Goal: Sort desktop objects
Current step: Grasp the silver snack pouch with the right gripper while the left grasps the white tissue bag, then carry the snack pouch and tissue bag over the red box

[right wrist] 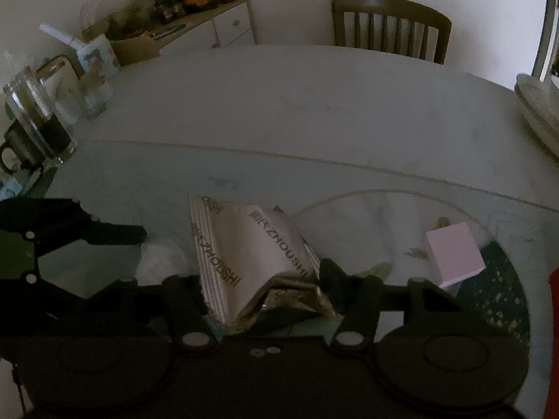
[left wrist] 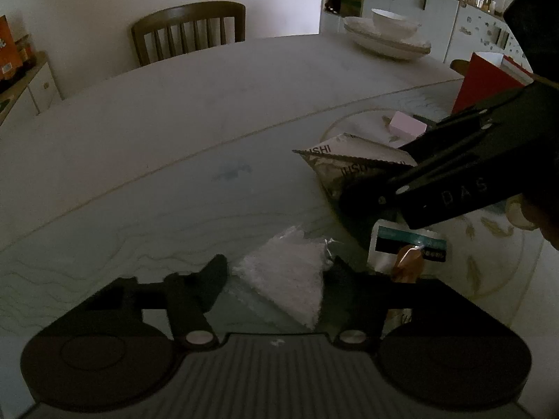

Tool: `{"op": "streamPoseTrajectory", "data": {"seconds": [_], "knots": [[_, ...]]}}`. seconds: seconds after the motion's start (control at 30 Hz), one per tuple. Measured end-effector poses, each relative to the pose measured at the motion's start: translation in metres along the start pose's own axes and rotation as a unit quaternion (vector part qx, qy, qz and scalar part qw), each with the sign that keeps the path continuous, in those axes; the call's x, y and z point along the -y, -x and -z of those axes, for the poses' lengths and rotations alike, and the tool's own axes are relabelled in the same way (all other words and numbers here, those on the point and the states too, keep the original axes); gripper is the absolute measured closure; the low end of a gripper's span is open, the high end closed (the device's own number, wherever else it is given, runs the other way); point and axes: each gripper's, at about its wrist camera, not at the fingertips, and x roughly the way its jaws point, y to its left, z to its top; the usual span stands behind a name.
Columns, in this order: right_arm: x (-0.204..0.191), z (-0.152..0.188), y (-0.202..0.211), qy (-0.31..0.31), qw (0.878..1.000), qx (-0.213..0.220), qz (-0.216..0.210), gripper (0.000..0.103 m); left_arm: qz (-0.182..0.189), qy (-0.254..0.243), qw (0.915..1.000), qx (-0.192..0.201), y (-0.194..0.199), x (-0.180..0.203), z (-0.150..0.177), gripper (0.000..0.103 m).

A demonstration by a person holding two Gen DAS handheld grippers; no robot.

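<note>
My left gripper [left wrist: 274, 279] straddles a clear packet of white stuff [left wrist: 284, 276] that lies on the glass turntable [left wrist: 139, 230]; its jaws stand apart at the packet's sides. My right gripper [right wrist: 260, 284] is around a silver foil snack pouch [right wrist: 251, 251] printed "ZHOUSHI", and the pouch is crumpled between its jaws. The right gripper also shows in the left wrist view [left wrist: 436, 178], over the same pouch [left wrist: 353, 160]. A pink block [right wrist: 454, 255] lies on a round plate [right wrist: 367, 216] to the right. A small white-and-teal packet [left wrist: 408, 244] lies by the left gripper's right finger.
A red box [left wrist: 485, 83] stands at the right. Stacked white dishes [left wrist: 387, 38] sit on the far table edge. A glass jar [right wrist: 38, 122] and a mug [right wrist: 14, 146] stand at the left. A wooden chair [right wrist: 389, 28] is behind the table.
</note>
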Motion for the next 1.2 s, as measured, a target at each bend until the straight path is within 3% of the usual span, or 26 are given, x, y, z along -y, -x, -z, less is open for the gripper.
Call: {"op": "streamPoseTrajectory", "data": {"seconds": [0.07,0.2,0.27,0.47,0.97,1.2], "knots": [[0.002,0.000,0.001,-0.003,1.000,0.000,0.001,0.046,-0.004,0.005,1.0000,0.002,0.000,-0.002,0.000,0.054],[0.007,0.001,0.003,-0.012,1.000,0.003,0.003,0.050,-0.001,0.017,0.9999,0.002,0.002,-0.006,-0.003,0.060],[0.010,0.001,0.005,-0.014,1.000,0.004,0.005,0.050,-0.003,0.012,0.9999,0.006,0.003,-0.004,-0.005,0.071],[0.023,0.004,0.015,-0.039,0.999,0.010,0.012,0.051,-0.011,0.029,0.9995,0.006,0.004,-0.003,-0.009,0.078],[0.051,0.026,0.064,-0.079,0.996,0.029,0.019,0.051,-0.024,0.045,0.9984,0.023,0.036,0.020,-0.019,0.080],[0.058,0.035,0.091,-0.082,0.996,0.039,0.014,0.051,-0.012,0.057,0.9978,0.034,0.052,0.041,-0.030,0.080]]}}
